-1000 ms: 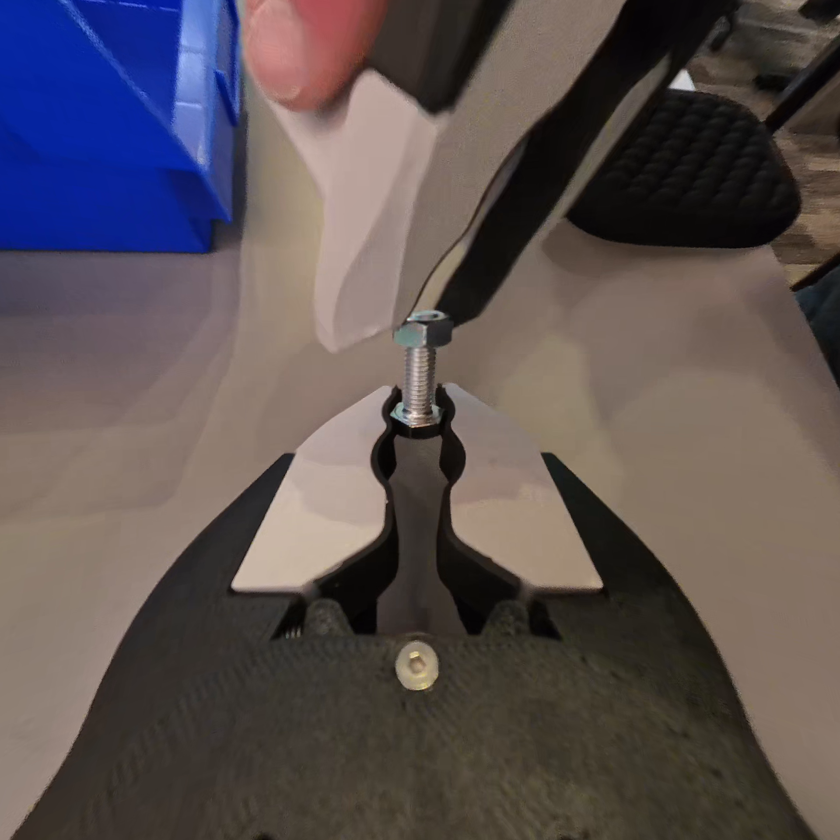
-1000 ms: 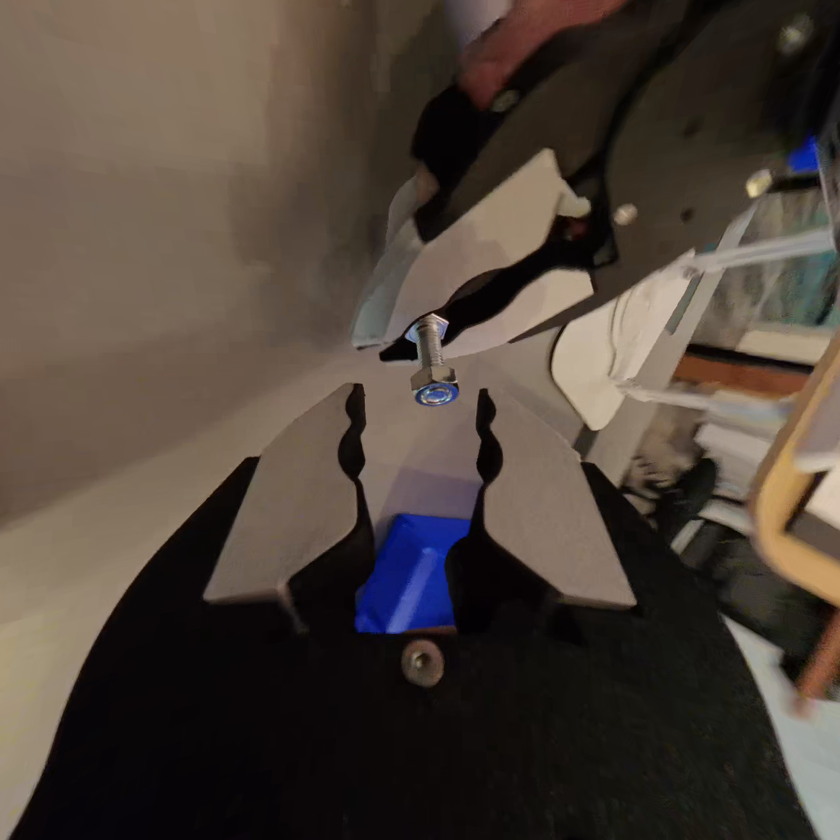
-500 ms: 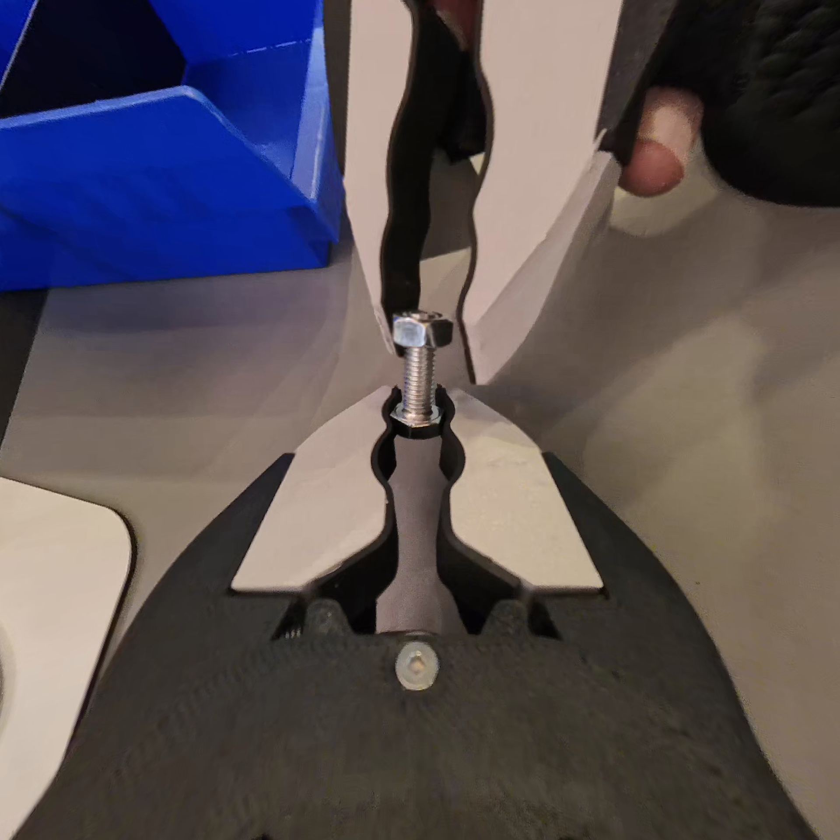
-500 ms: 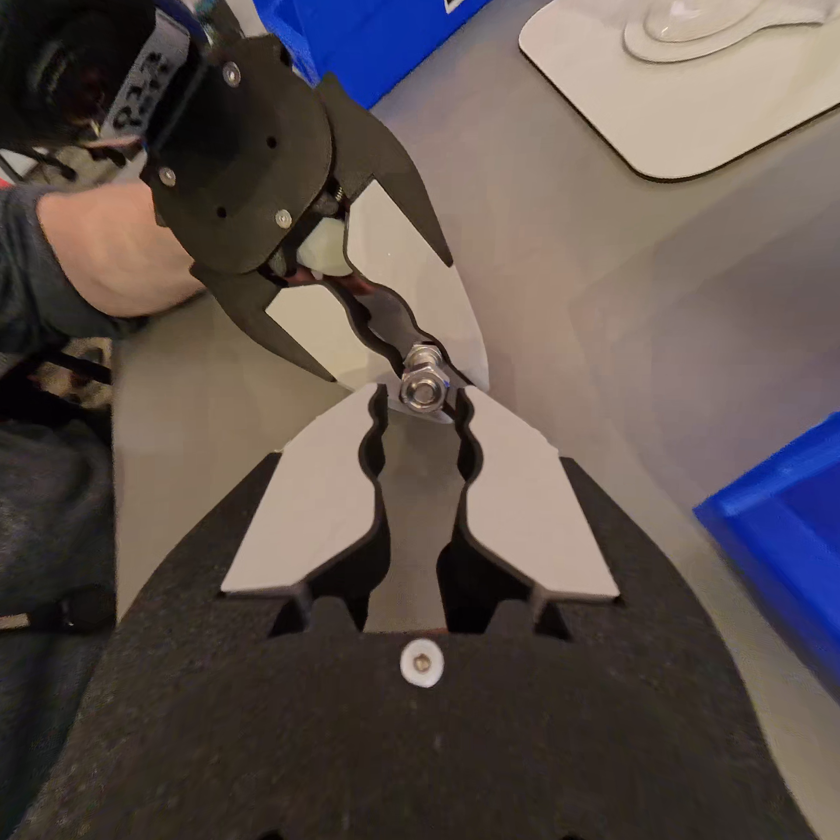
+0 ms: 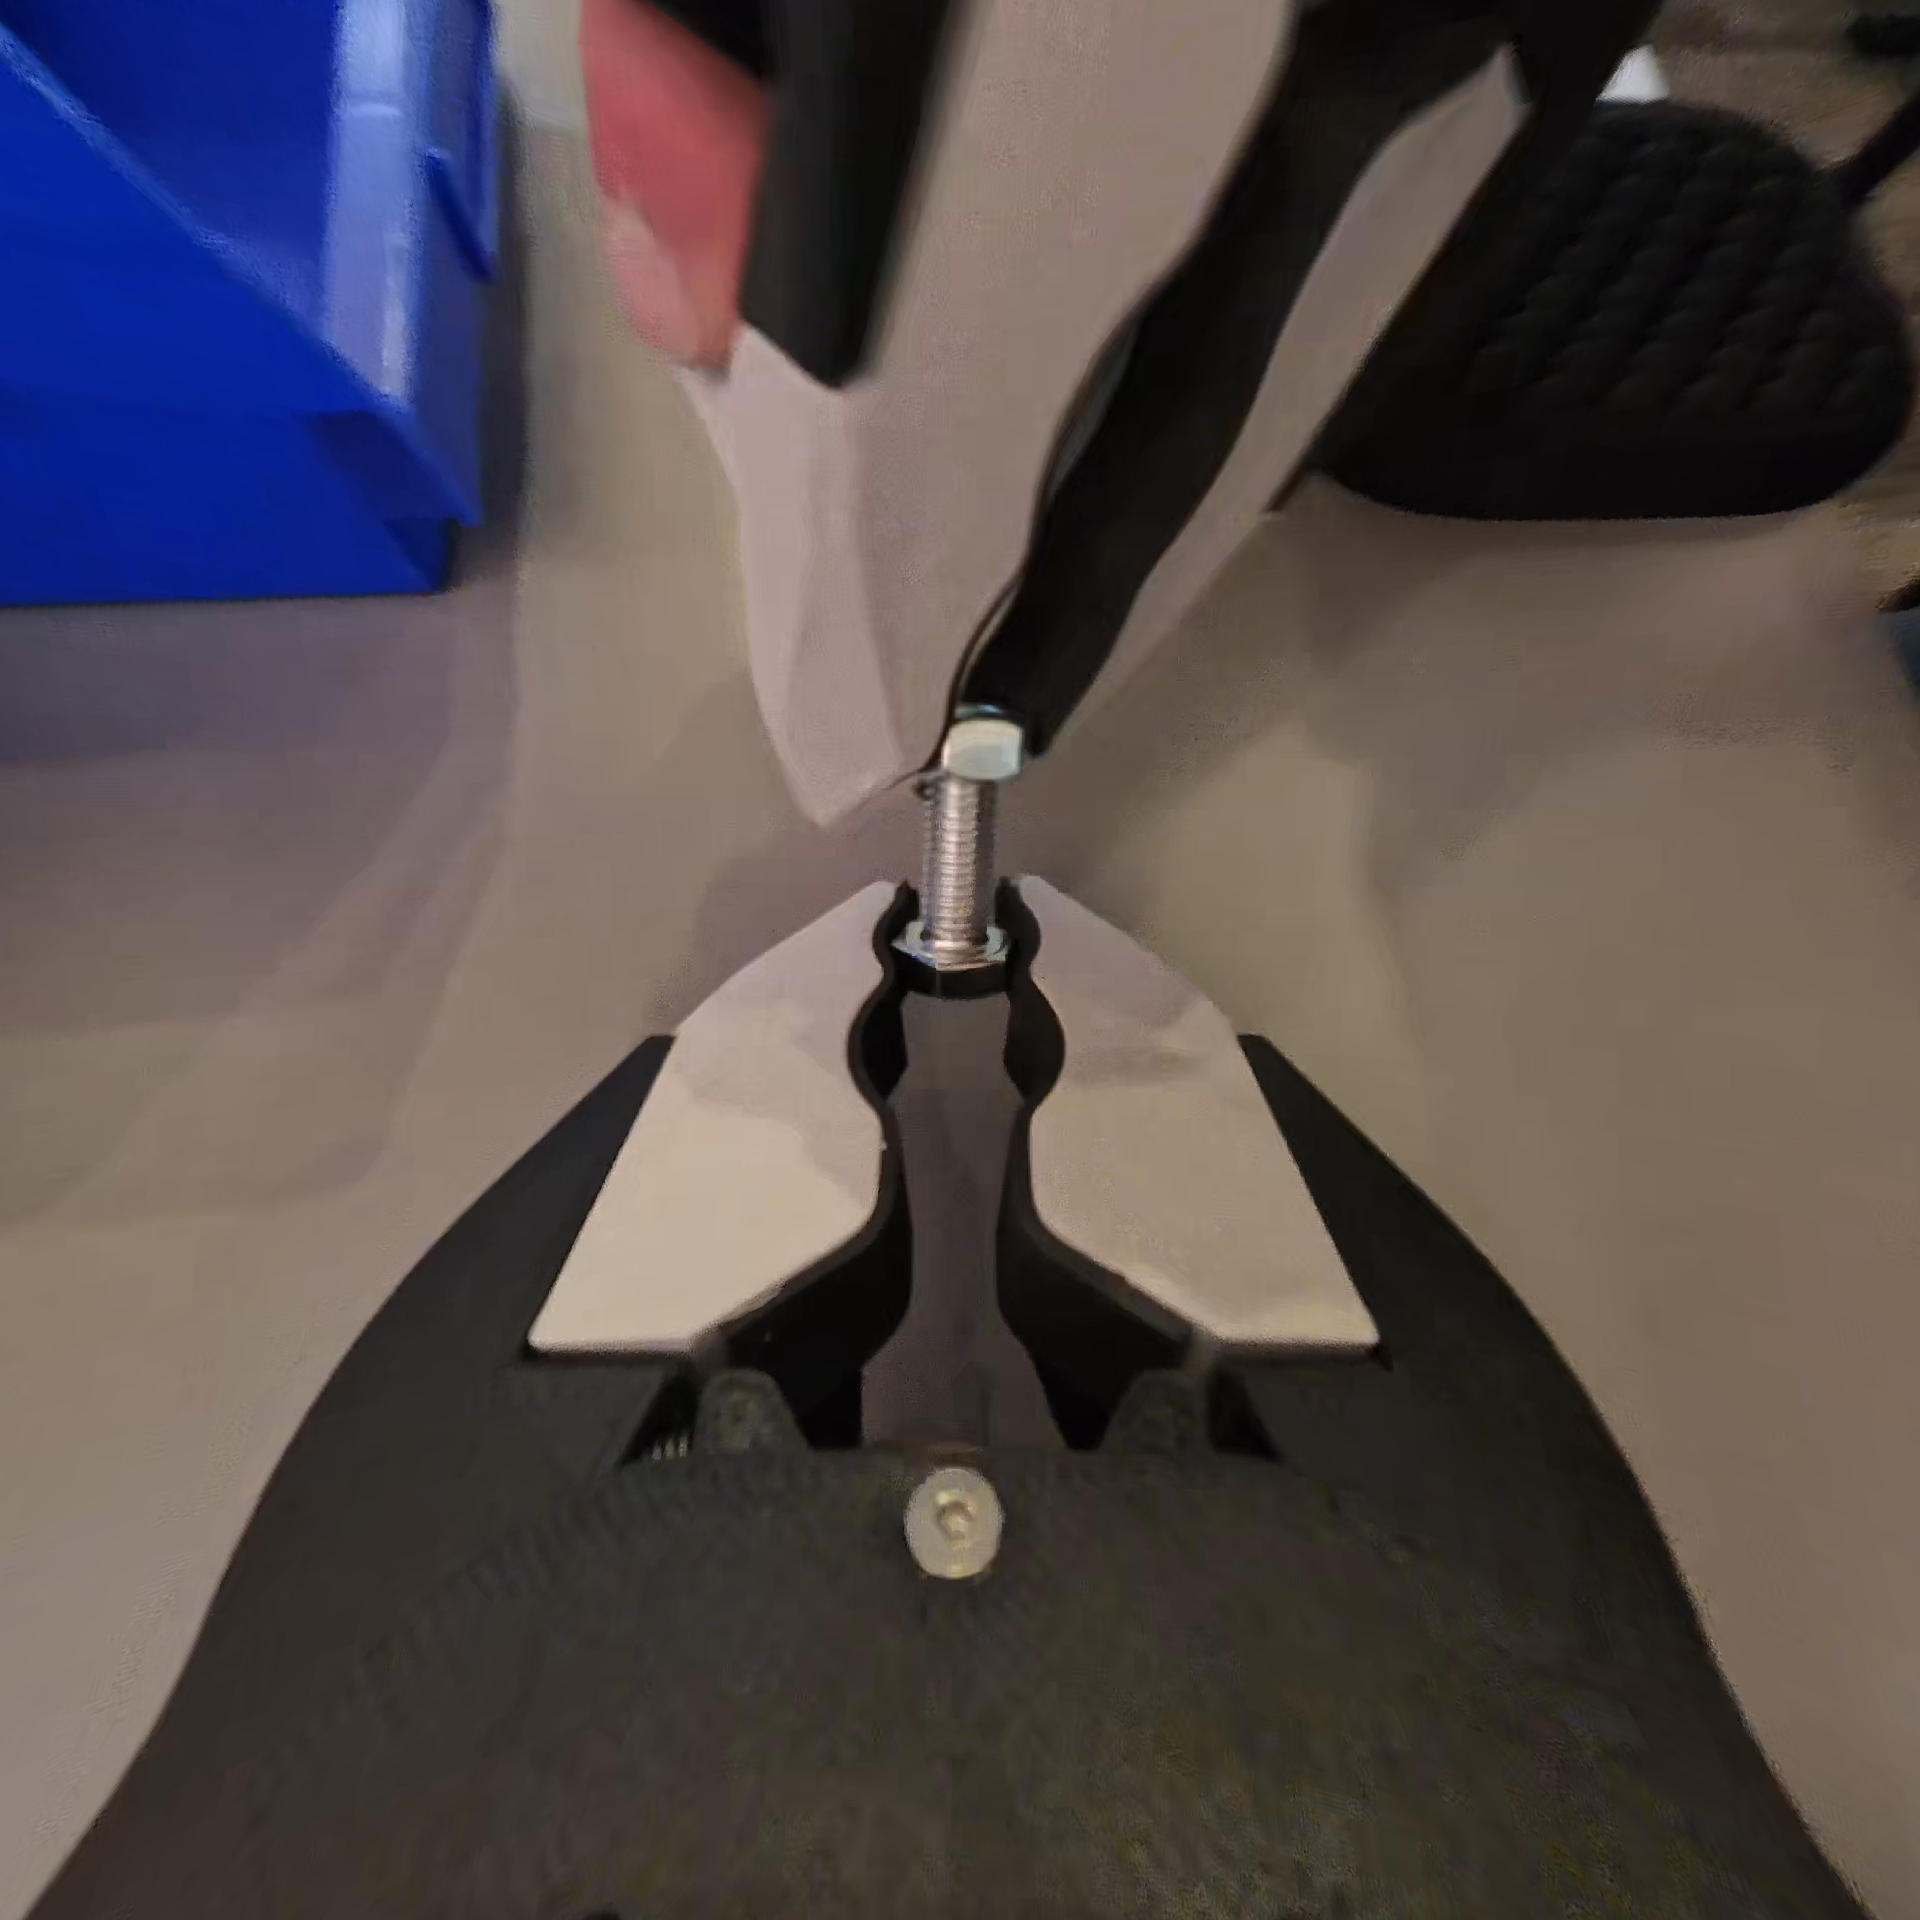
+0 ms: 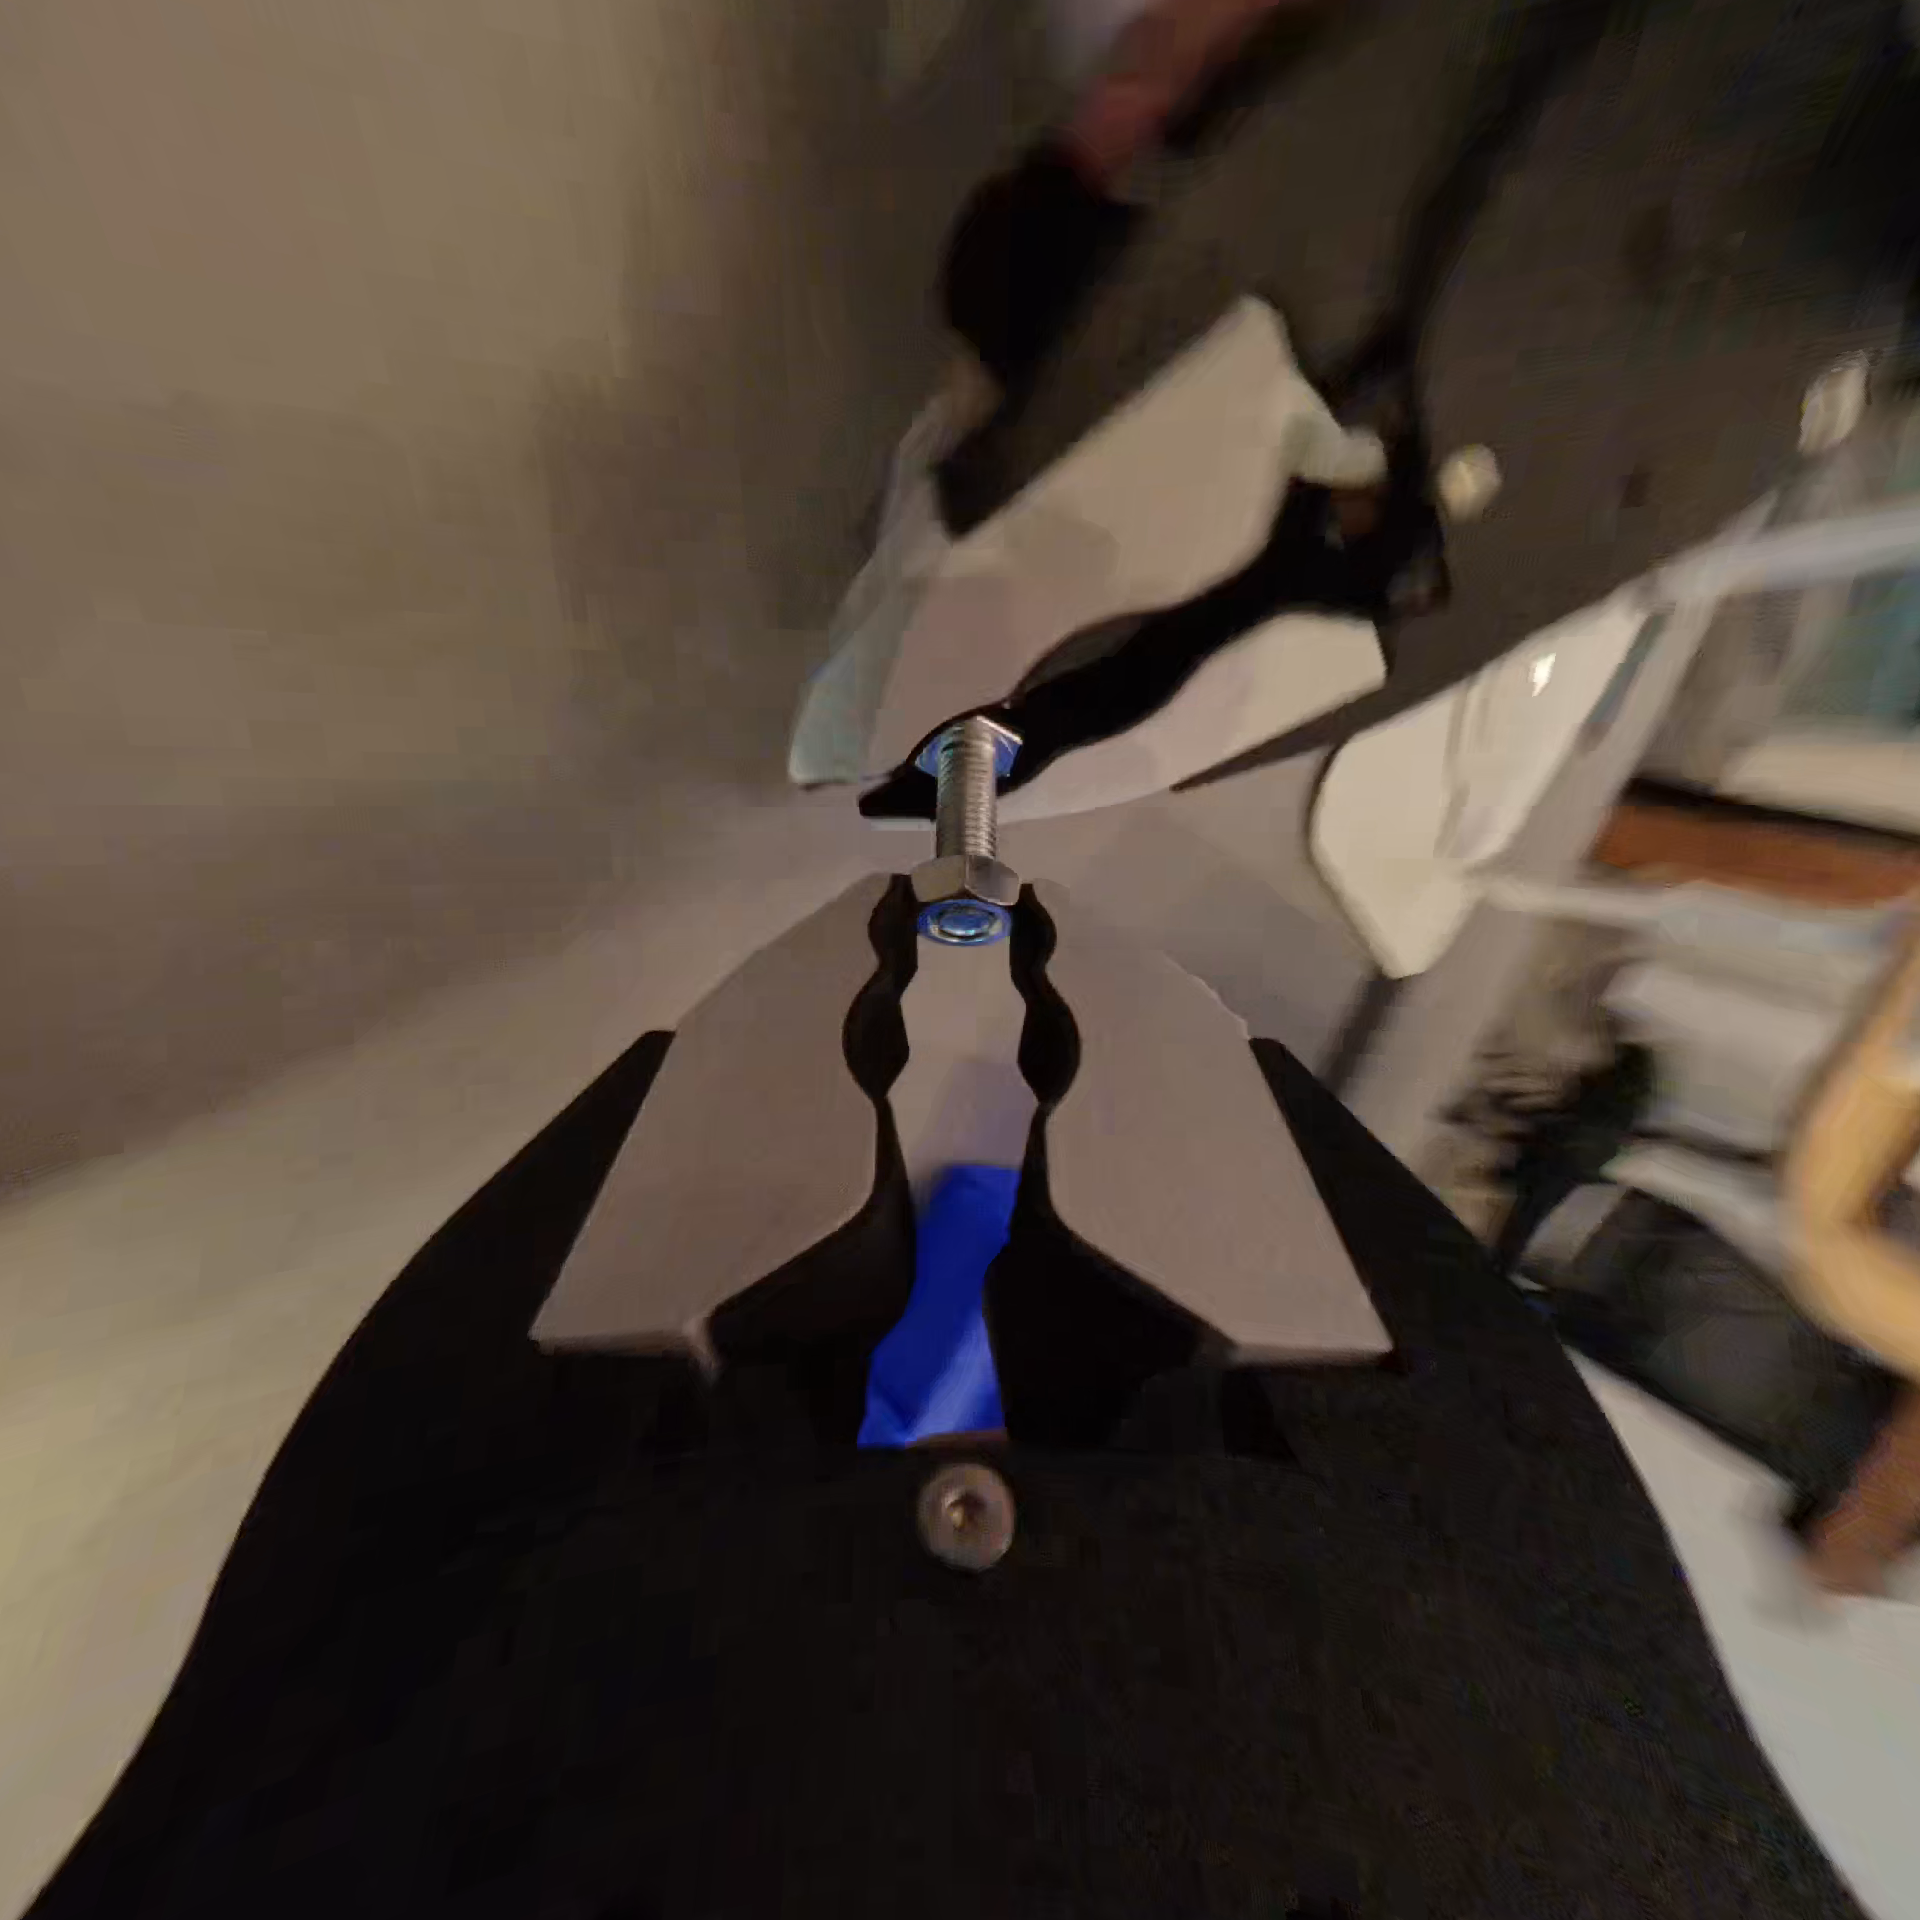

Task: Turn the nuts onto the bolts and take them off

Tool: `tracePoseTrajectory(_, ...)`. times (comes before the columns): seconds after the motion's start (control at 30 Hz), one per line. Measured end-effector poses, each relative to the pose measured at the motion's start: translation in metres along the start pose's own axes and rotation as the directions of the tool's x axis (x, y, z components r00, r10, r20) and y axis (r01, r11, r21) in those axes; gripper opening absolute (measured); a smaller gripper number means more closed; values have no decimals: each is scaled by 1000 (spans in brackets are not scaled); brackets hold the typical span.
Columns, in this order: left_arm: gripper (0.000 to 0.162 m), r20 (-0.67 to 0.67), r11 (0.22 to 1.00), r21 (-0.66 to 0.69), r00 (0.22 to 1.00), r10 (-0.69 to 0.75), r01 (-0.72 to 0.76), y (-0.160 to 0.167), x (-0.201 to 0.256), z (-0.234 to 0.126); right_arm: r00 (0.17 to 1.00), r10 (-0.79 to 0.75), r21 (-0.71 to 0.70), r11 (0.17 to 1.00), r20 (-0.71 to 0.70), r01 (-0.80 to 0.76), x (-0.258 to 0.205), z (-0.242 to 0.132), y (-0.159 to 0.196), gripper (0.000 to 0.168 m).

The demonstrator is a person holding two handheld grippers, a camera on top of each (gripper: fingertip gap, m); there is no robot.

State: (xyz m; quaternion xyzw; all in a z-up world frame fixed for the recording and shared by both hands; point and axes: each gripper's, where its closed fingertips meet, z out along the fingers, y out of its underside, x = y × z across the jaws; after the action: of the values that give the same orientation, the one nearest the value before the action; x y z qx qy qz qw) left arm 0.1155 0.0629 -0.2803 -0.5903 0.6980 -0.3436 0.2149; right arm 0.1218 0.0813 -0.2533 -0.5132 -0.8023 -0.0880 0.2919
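A silver bolt [image 5: 954,871] stands upright in the left wrist view. My left gripper [image 5: 951,904] is shut on the bolt's head [image 5: 951,940]. A hex nut [image 5: 982,764] sits at the top end of the thread. My right gripper [image 5: 935,769] comes down from above and its tips clamp that nut. In the right wrist view my right gripper [image 6: 964,894] holds the nut [image 6: 966,883] between its tips, with the bolt [image 6: 966,795] running away to my left gripper [image 6: 935,758]. Both views are motion-blurred.
A blue bin [image 5: 208,364] stands at the left on the grey table [image 5: 312,935], and shows between my right fingers [image 6: 945,1299]. A black chair seat [image 5: 1610,343] lies beyond the table's far right edge. A person's finger [image 5: 665,187] grips the right gripper. Blurred shelves [image 6: 1714,935] are at right.
My right gripper was open under the nut one second ago, turned around it half a second ago, and has now swung back and closed on the nut. My left gripper has kept hold of the bolt.
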Motion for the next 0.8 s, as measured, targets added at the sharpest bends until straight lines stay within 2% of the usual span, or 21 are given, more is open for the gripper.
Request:
tracePoseTrajectory(0.03, 15, -33, 1000, 9, 999, -18, 19, 1, 3, 3, 988, -151, -61, 987, -22, 150, 1, 0, 1, 17)
tracePoseTrajectory(0.1, 15, -86, 998, 31, 995, -48, 51, 2, 5, 4, 943, -331, -134, 937, -37, 324, 5, 1, 0, 17)
tracePoseTrajectory(0.2, 15, -98, 996, 56, 993, -63, 69, 2, 3, 1, 911, -410, -163, 904, -56, 396, 11, 1, 0, 18)
tracePoseTrajectory(0.23, 15, -89, 996, 62, 994, -58, 64, 0, 2, 0, 923, -381, -150, 917, -54, 370, 12, 0, 0, 24)
tracePoseTrajectory(0.27, 15, -68, 996, 64, 996, -55, 60, -1, 0, -1, 943, -328, -137, 938, -51, 319, 13, 0, 0, 42)
tracePoseTrajectory(0.3, 15, -56, 996, 64, 997, -53, 57, -1, -2, -3, 965, -257, -125, 960, -48, 249, 14, -2, 2, 49)
tracePoseTrajectory(0.37, 15, -3, 997, 63, 999, -43, 43, -1, -9, -5, 997, -56, -72, 996, -45, 52, 17, -7, 5, 50)
tracePoseTrajectory(0.43, 15, 32, 996, 81, 999, -40, 37, -4, -14, -8, 977, 212, 10, 977, -21, -212, 19, -12, 6, 47)
tracePoseTrajectory(0.5, 15, 108, 997, 79, 994, -27, 19, -6, -22, -11, 873, 484, 96, 868, 51, -487, 21, -17, 6, 44)
tracePoseTrajectory(0.53, 15, 136, 997, 73, 991, -12, 2, -7, -24, -12, 785, 610, 146, 771, 109, -619, 23, -19, 4, 40)
tracePoseTrajectory(0.6, 15, 200, 998, 60, 980, 18, -30, -10, -28, -12, 564, 786, 206, 526, 252, -825, 27, -21, 0, 37)
tracePoseTrajectory(0.63, 15, 209, 998, 49, 977, 28, -39, -10, -28, -11, 460, 834, 204, 415, 305, -887, 28, -20, 1, 37)
tracePoseTrajectory(0.7, 15, 257, 997, 35, 965, 52, -63, -12, -30, -11, 315, 863, 185, 261, 396, -947, 24, -15, 1, 37)
tracePoseTrajectory(0.77, 15, 294, 996, -1, 952, 82, -85, -11, -32, -10, 221, 857, 179, 154, 466, -972, 22, -12, -3, 34)
tracePoseTrajectory(0.8, 15, 315, 995, -7, 945, 92, -95, -11, -34, -11, 197, 852, 164, 133, 485, -977, 19, -9, -5, 31)
